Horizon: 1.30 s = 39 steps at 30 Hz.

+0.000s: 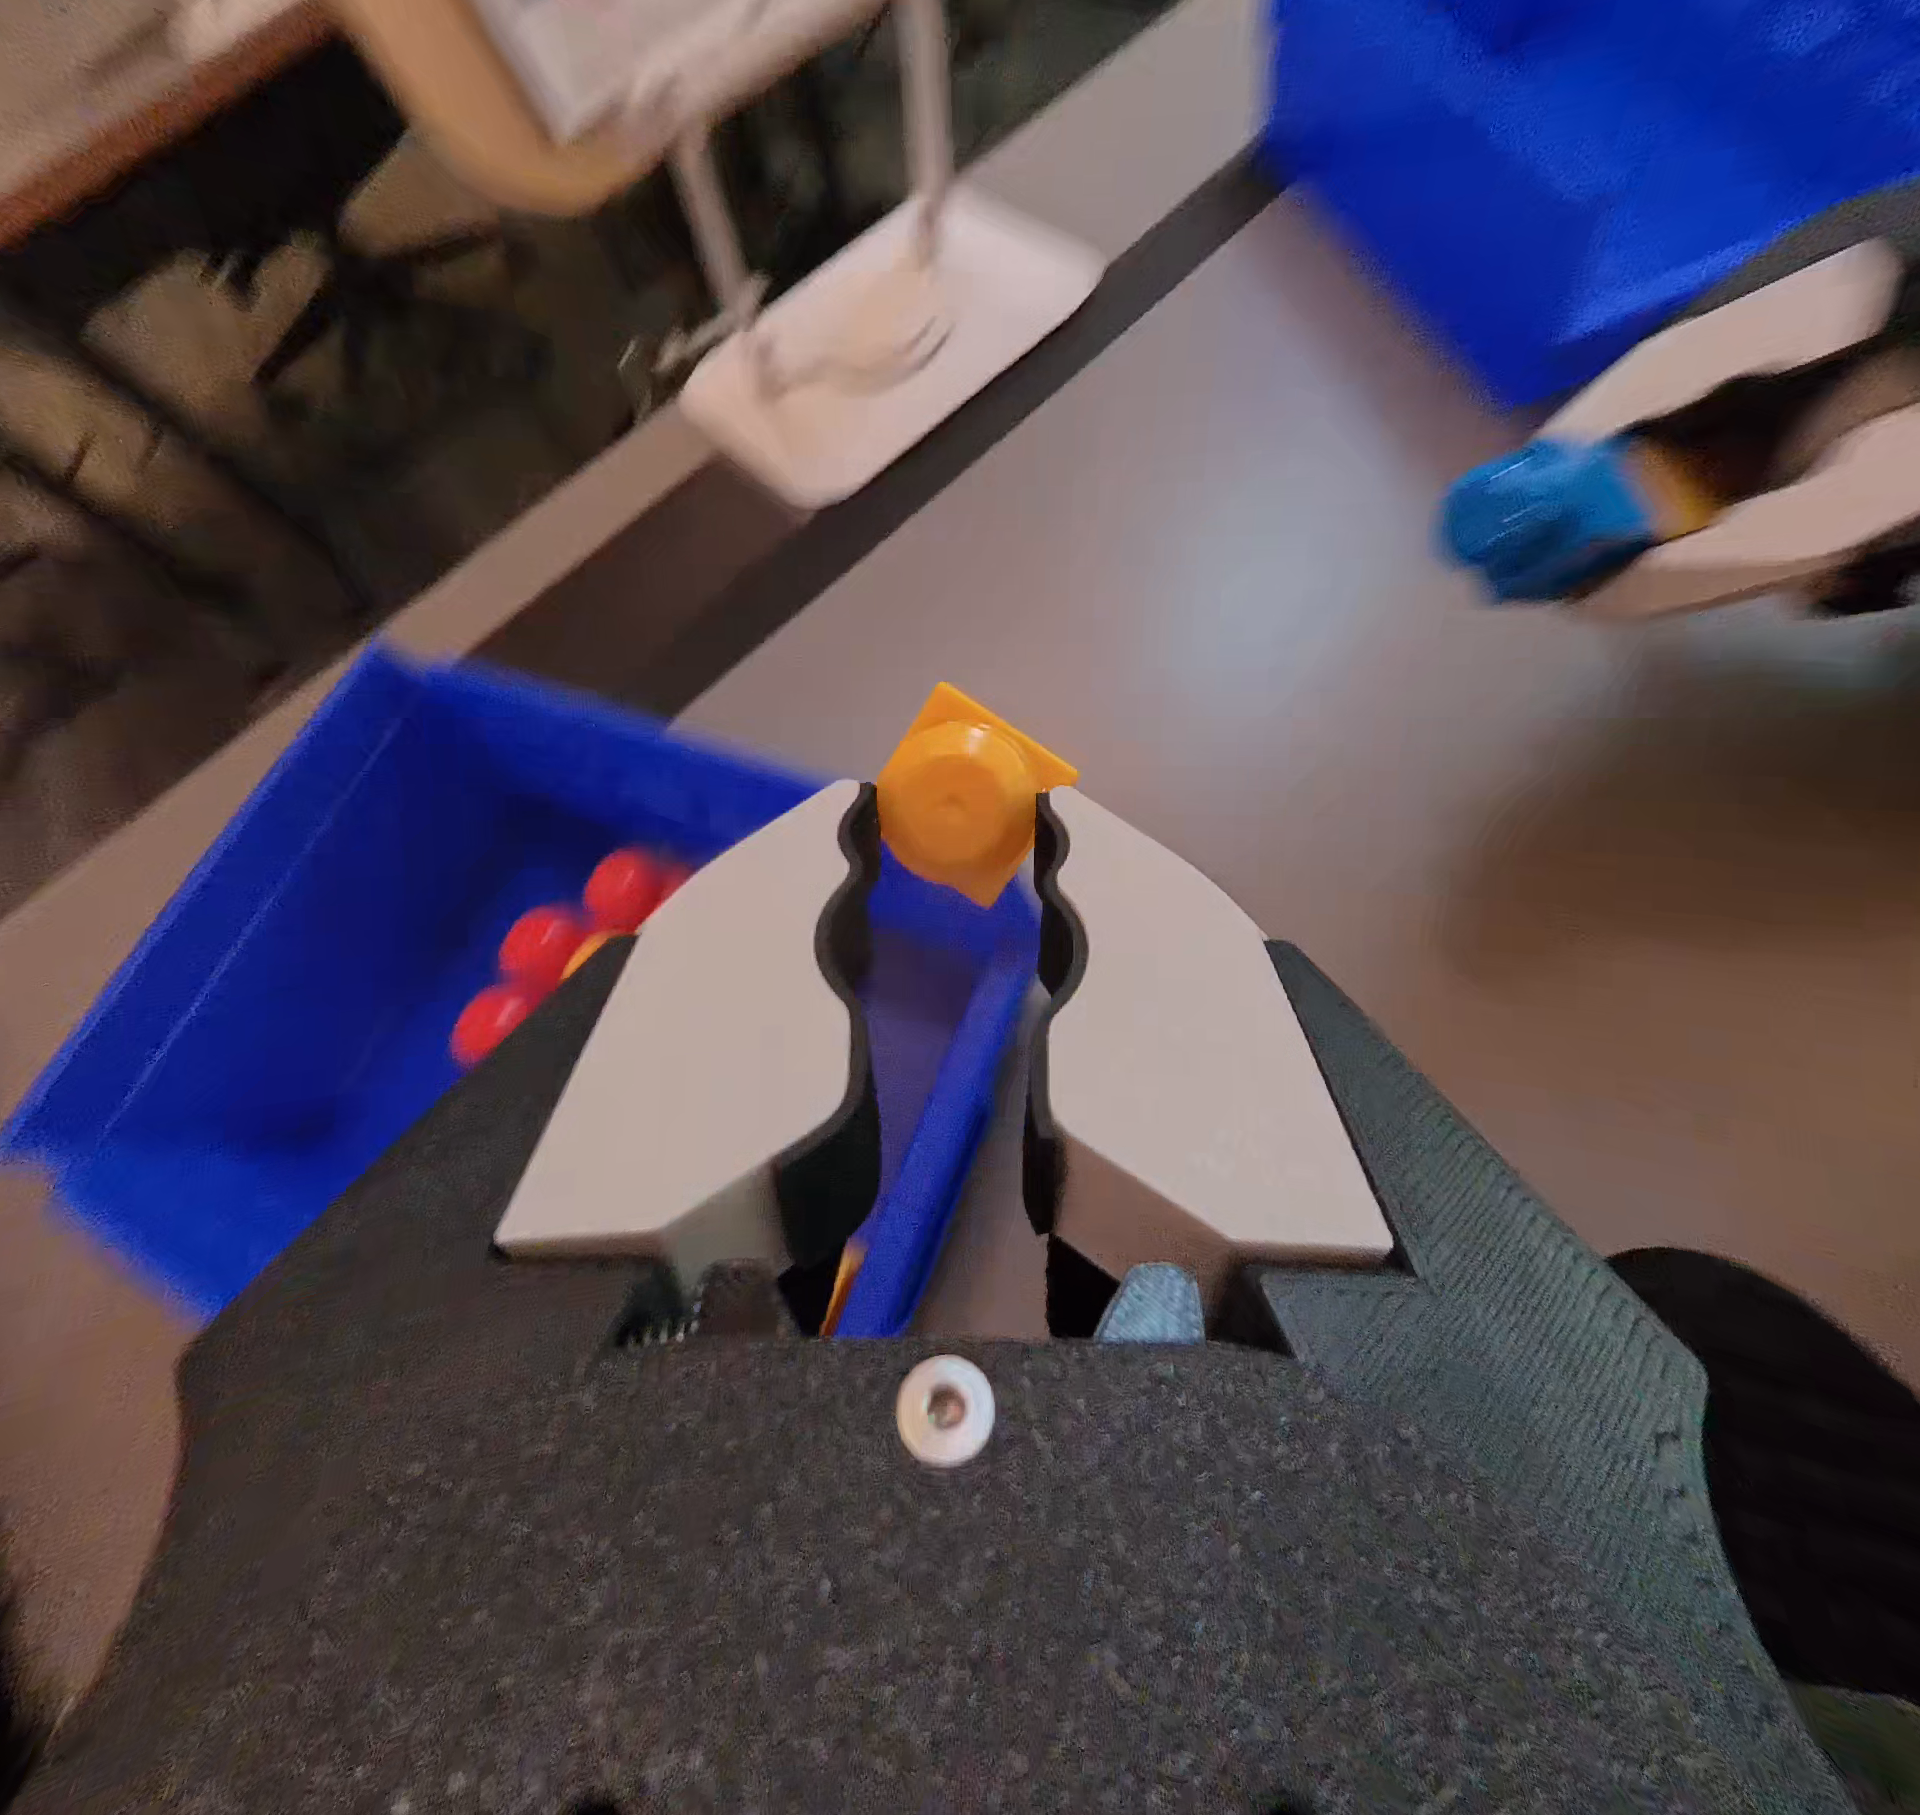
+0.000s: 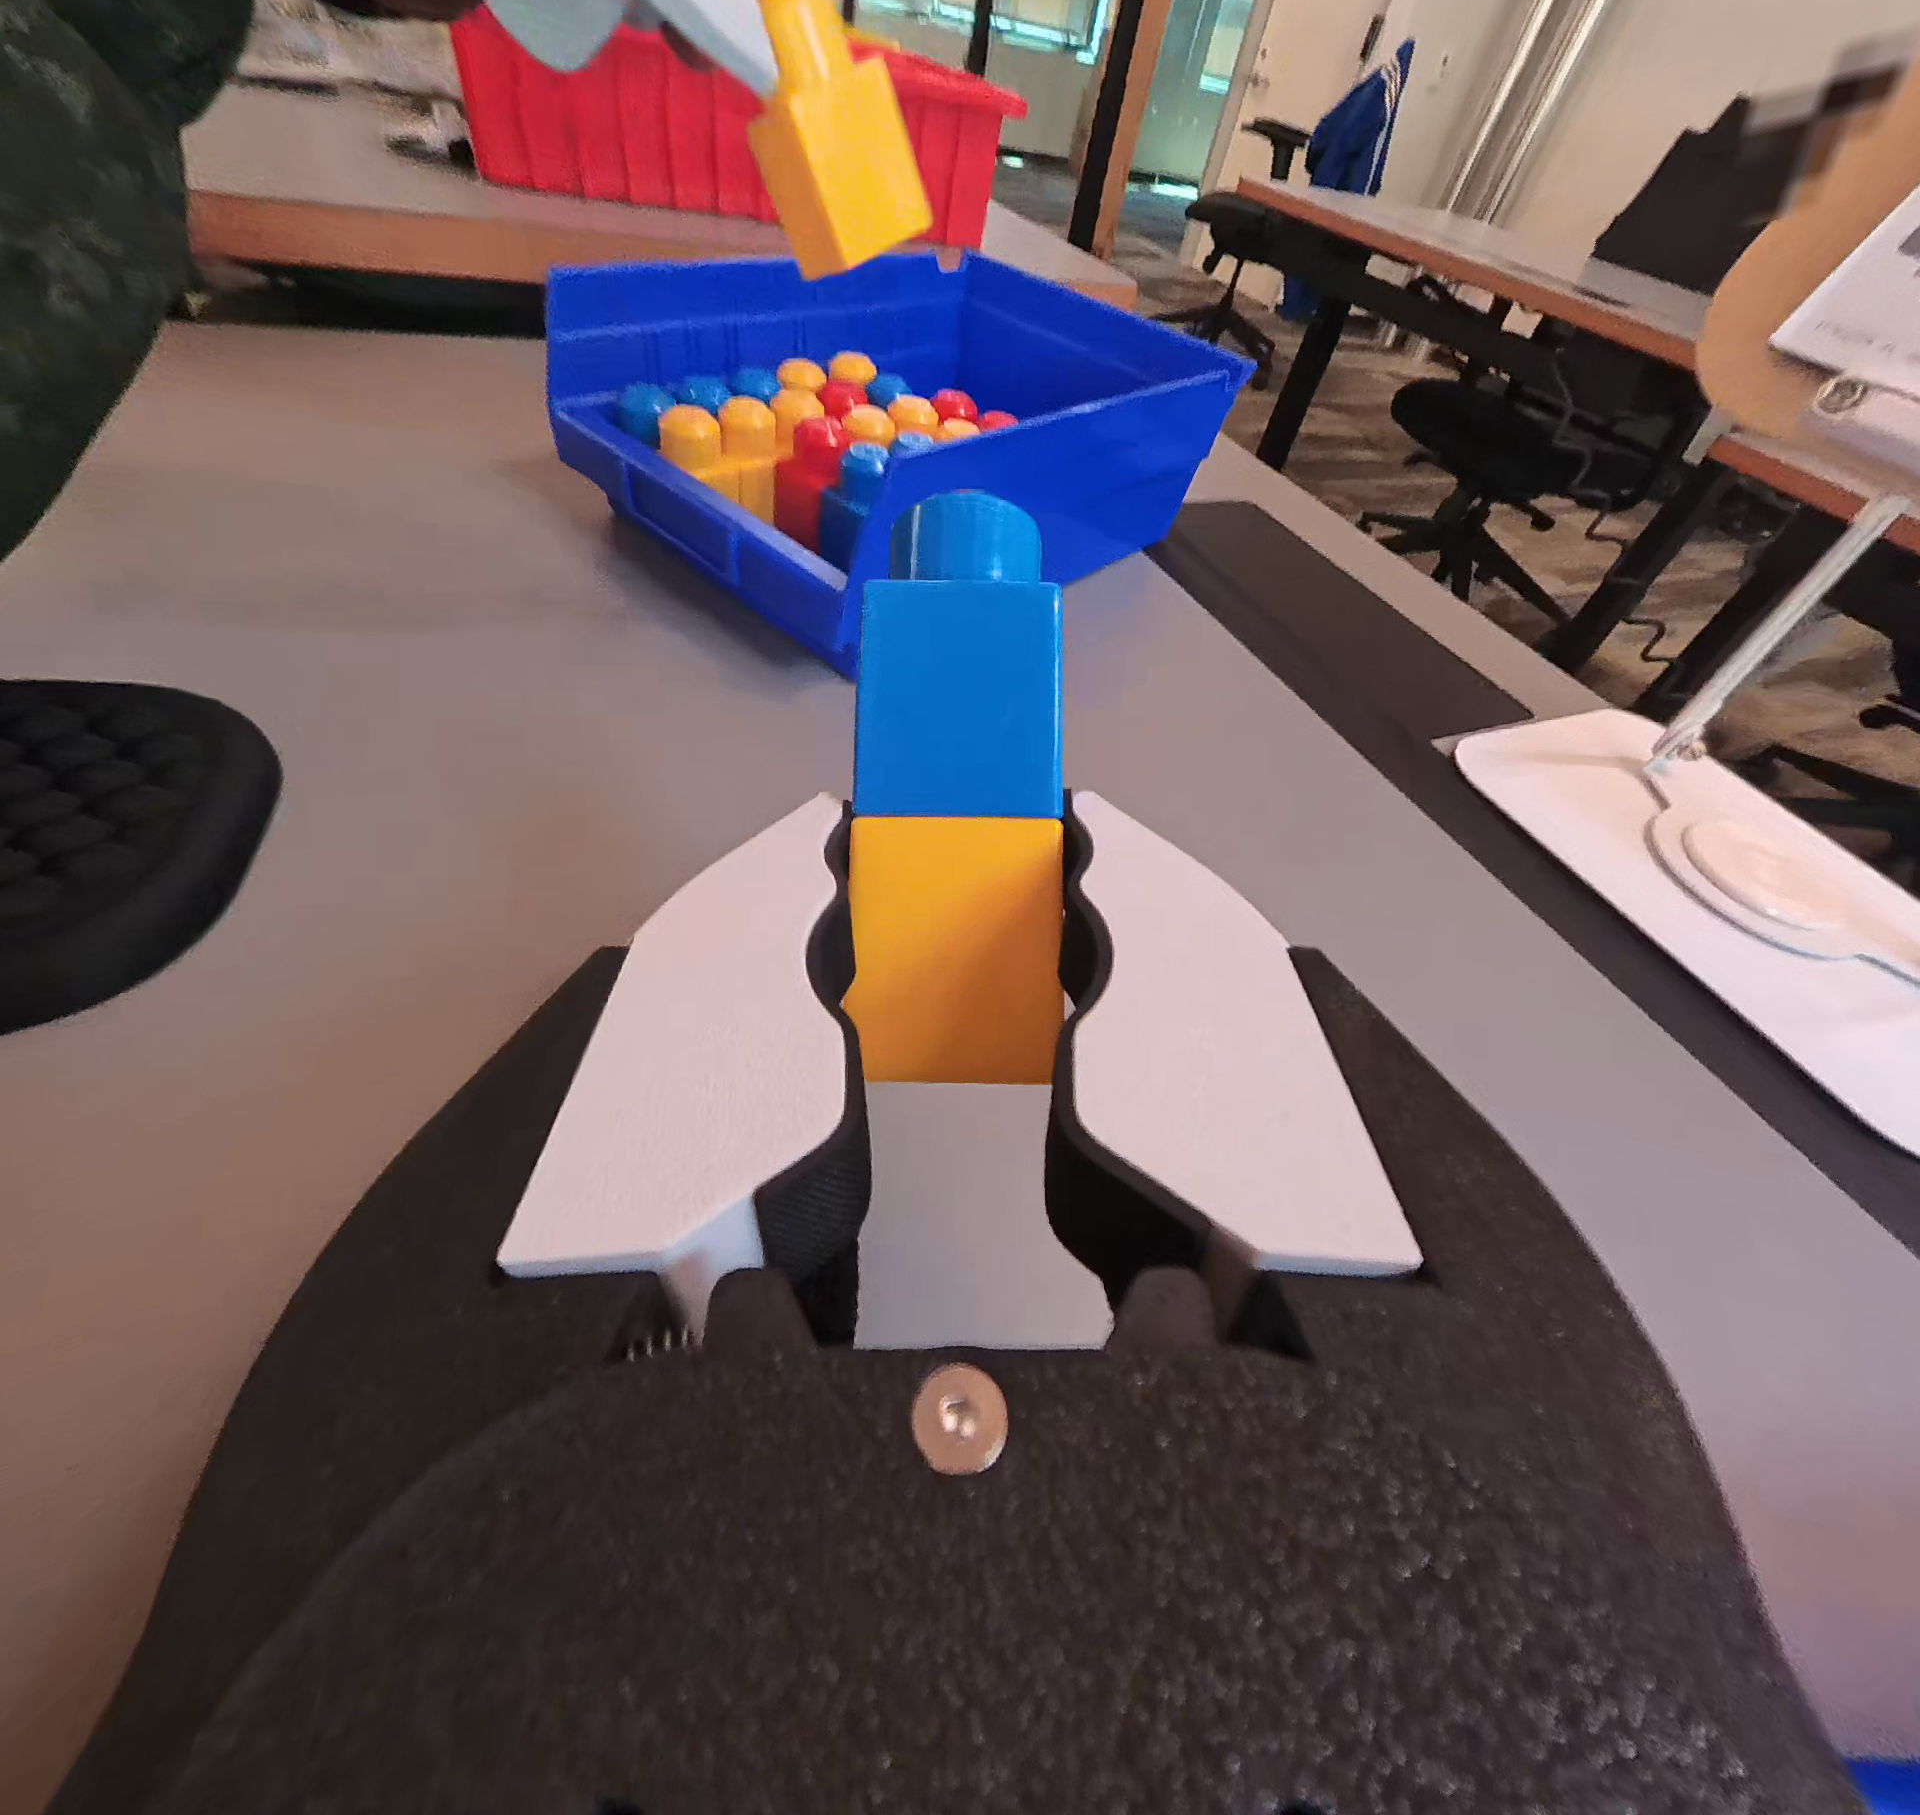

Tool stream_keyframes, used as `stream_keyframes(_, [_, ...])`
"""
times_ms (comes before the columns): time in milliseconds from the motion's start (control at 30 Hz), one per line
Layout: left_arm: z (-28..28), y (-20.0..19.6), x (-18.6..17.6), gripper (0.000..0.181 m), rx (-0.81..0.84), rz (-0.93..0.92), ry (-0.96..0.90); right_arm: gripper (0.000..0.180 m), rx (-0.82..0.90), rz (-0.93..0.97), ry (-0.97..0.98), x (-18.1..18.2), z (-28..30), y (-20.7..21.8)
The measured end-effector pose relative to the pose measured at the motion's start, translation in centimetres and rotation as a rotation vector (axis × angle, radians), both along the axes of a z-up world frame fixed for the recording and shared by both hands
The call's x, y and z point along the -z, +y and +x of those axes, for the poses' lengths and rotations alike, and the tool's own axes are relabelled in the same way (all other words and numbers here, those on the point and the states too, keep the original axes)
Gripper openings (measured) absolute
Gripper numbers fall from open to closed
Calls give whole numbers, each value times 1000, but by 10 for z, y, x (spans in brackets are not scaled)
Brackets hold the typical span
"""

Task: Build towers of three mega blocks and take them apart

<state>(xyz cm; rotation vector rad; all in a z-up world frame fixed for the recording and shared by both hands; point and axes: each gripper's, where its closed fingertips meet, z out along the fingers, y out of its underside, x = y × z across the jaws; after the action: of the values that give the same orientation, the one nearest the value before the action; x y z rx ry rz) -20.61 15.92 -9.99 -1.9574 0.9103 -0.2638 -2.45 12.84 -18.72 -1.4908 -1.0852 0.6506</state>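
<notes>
In your left wrist view, your left gripper [image 1: 956, 809] pinches a single yellow block [image 1: 961, 797] by its stud right at the fingertips, so the block's body points away from the camera and juts past the tips; the jaws stand narrow, closed only on that stud. Below and behind the fingers sits a blue bin [image 1: 312, 944] with red blocks [image 1: 551, 944] showing inside it, near the far edge of the grey tabletop [image 1: 1195, 726]. Toward the right edge of this view, blurred, your right gripper [image 1: 1662, 508] carries a blue block [image 1: 1538, 518] poking out past its tips, with a second blue bin [image 1: 1558, 134] behind it. In your right wrist view, your right gripper [image 2: 958, 830] clamps a two-block stack: the lower yellow block [image 2: 956, 944] sits between the jaws, gripped on both sides, and the blue block [image 2: 961, 695] plugged onto it stands wholly beyond the fingertips. Ahead on the tabletop [image 2: 416, 726], the blue bin [image 2: 1091, 456] holds a crowd of yellow, red and blue blocks [image 2: 821, 425]. Above that bin, at the top of the view, your left gripper [image 2: 774, 9] hangs tilted with its yellow block [image 2: 842, 165] held clear of the bin.
</notes>
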Motion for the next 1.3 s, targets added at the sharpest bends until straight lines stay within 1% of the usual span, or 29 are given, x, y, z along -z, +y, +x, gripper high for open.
stream_keyframes(67, [42, -23, -25, 29, 214, 47, -134, 36, -22, 16, 21, -6, -1, -4])
stream_keyframes(133, [73, -44, -38, 29, 406, 50, -237, 36, -53, 26, 36, -9, -4, -10])
stream_keyframes(200, [91, -57, -39, 28, 533, 32, -283, 36, -87, 33, 57, -12, -7, -16])
stream_keyframes(300, [103, -64, -28, 29, 656, 15, -309, 36, -133, 51, 95, -22, -9, -25])
stream_keyframes(400, [109, -65, -18, 28, 707, -42, -333, 36, -175, 64, 105, -29, -12, -35])
stream_keyframes(567, [123, -62, -9, 28, 723, -83, -325, 36, -153, 110, 101, -34, -15, -37])
stream_keyframes(833, [135, -55, -21, 29, 701, -80, -440, 36, -80, 132, 160, -48, -7, -29])
stream_keyframes(1133, [137, -63, -25, 29, 746, -69, -485, 36, -103, 134, 189, -54, -9, -35])
stream_keyframes(1300, [144, -62, -34, 29, 763, -56, -565, 36, -76, 134, 227, -60, -7, -33])
